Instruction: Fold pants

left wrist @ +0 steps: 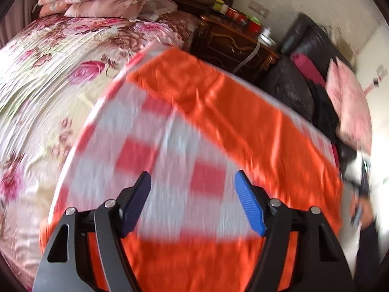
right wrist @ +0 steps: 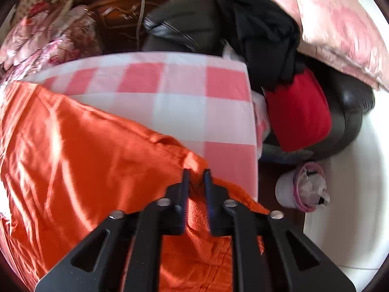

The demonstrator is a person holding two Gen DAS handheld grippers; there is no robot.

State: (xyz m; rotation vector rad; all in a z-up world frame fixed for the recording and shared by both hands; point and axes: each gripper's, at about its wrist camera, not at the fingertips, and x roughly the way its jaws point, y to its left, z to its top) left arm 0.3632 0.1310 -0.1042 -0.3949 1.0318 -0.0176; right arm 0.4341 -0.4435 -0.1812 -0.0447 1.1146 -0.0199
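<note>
Orange pants [left wrist: 243, 112] lie spread on a table with a red-and-white checked cloth [left wrist: 150, 150]. My left gripper [left wrist: 193, 182] is open and empty, its blue pads [left wrist: 250, 204] held above the checked cloth between two stretches of orange fabric. The view is motion-blurred. In the right wrist view the orange pants [right wrist: 80, 150] cover the left and lower part of the checked cloth [right wrist: 184, 102]. My right gripper [right wrist: 196, 174] is shut on an edge of the pants near the table's right side.
A floral bed [left wrist: 48, 73] with stacked pillows lies to the left. A dark wooden nightstand [left wrist: 231, 41] and a black leather sofa [right wrist: 350, 112] with clothes and a pink pillow [right wrist: 335, 24] stand behind. A small lined bin [right wrist: 301, 189] sits on the floor at the right.
</note>
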